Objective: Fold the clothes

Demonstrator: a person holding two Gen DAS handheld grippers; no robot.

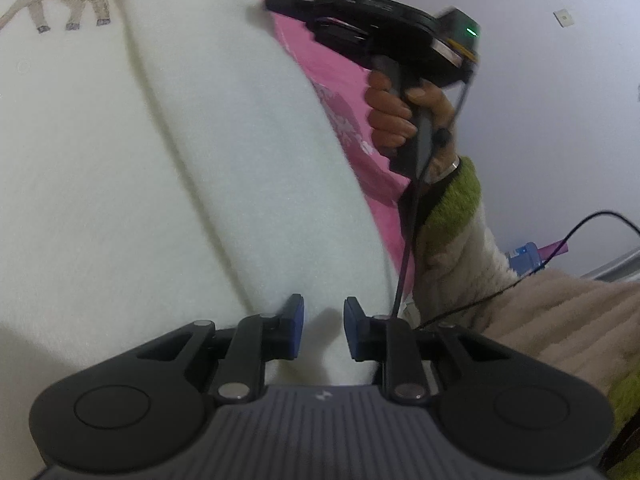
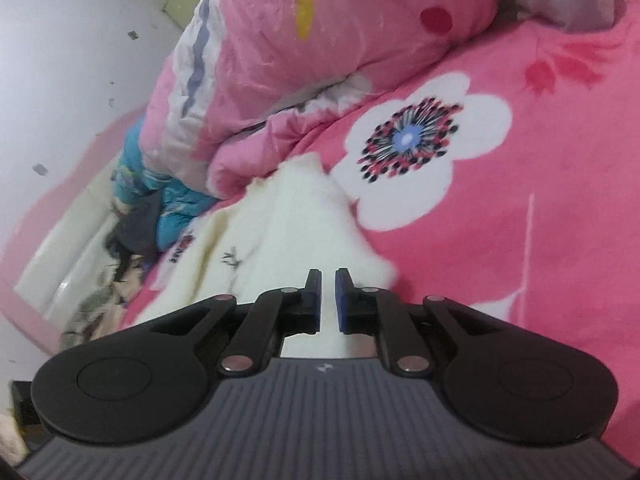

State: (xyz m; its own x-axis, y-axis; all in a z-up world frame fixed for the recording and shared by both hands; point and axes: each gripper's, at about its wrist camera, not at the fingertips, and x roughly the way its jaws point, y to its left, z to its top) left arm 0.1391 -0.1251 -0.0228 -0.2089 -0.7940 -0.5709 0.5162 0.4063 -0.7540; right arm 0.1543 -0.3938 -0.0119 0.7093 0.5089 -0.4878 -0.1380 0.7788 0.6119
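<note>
R tongs (image 2: 328,300) shut, cream garment (image 2: 296,216), pink floral bedspread (image 2: 520,240)

A bedroom in a home is shown. A bed is seen, covered by a pink sheet (image 2: 520,240) printed with a big white flower (image 2: 420,148). A puffy pink quilt (image 2: 320,52) is heaped beyond the right tongs, with blue clothing (image 2: 176,200) bunched to their left. A cream fleece (image 1: 160,180), printed with a small animal, is spread ahead of the left tongs. A plain pale wall (image 1: 560,100) is seen to the right.
</note>
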